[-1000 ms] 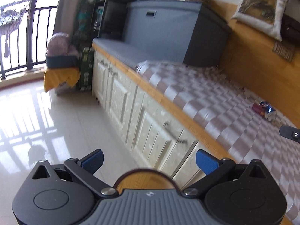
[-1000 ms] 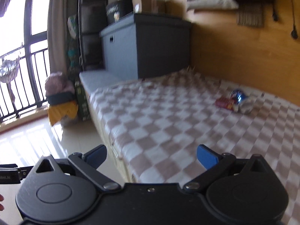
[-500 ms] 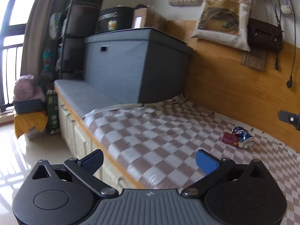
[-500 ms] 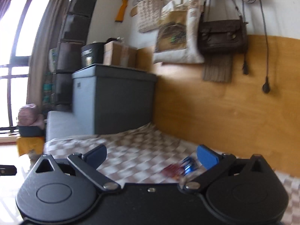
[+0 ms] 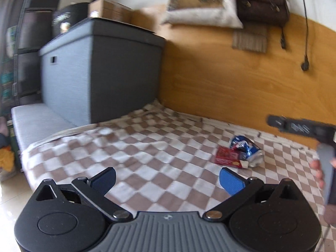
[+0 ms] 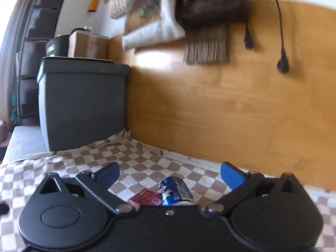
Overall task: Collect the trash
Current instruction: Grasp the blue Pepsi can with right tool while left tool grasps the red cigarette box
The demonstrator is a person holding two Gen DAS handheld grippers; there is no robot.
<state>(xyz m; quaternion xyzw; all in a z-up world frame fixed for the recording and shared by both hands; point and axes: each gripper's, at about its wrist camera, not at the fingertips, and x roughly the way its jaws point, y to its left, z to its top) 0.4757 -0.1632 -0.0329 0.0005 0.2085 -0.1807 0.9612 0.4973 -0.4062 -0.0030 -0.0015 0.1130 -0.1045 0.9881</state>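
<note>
**A:** Both views have swung off the floor and cupboards and onto the bed; the trash sits much closer than a second ago. Status?

**B:** Right claw [image 6: 169,173] wide open, holding nothing. Crushed blue can [image 6: 176,190] lies on the checkered blanket [image 6: 63,163] between my fingers, red packet [image 6: 145,197] touching its left side. Left claw [image 5: 168,177] also open and empty, well short of both.

**A:** Approach?

**B:** I'd drop the right claw lower, straddle the can across its crushed waist, close slowly. Risk: pinching the blanket, or dragging the packet along.

**A:** View differences?

**B:** Left view shows packet and can whole, plus my right hand [image 5: 321,168] on its handle. Right view hides their near ends behind the claw body.
</note>
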